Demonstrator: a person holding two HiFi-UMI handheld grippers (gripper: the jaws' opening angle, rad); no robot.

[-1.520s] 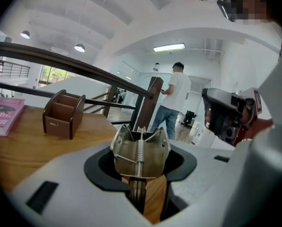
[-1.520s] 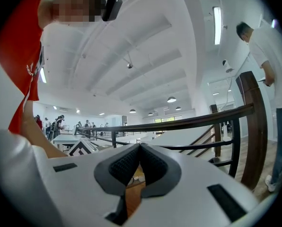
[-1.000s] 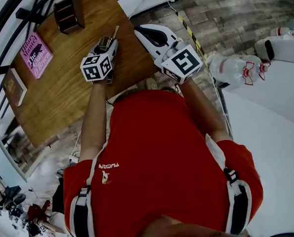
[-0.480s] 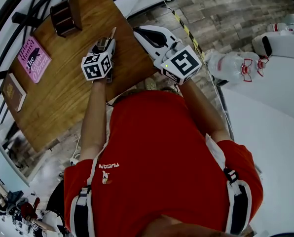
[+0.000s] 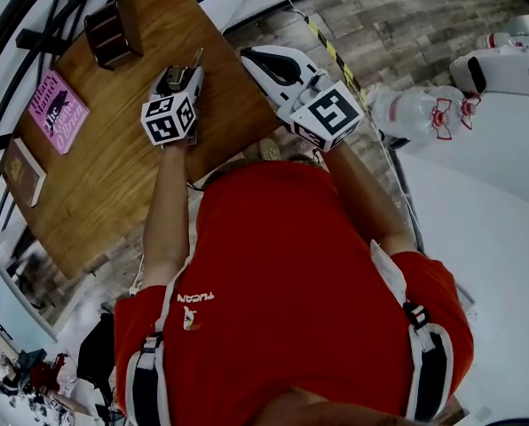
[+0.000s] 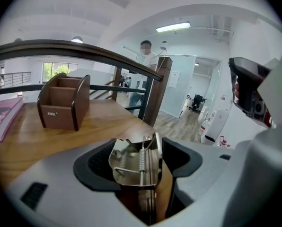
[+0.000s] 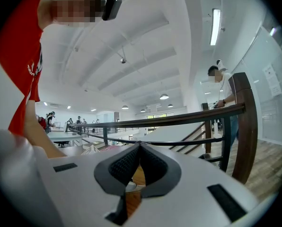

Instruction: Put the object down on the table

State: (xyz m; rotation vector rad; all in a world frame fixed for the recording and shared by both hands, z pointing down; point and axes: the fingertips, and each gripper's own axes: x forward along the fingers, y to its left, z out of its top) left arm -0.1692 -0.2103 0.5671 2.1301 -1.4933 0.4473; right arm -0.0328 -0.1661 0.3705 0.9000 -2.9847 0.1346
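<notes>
Closest to you, your right gripper hangs over the right edge of the brown wooden table, close to its near right corner, jaws pressed together with nothing between them. Just beside it, your left gripper tilts down over the table inside that same corner. Its jaws have just been opening and now stand wide. The small wooden board with a silver metal spring clip stands on edge between them, and the pads are not pressing on it. Whether it rests on the tabletop cannot be told. Farther off, a dark brown wooden organiser box stands by the far edge. A pink book lies along that edge, to the left of the box.
</notes>
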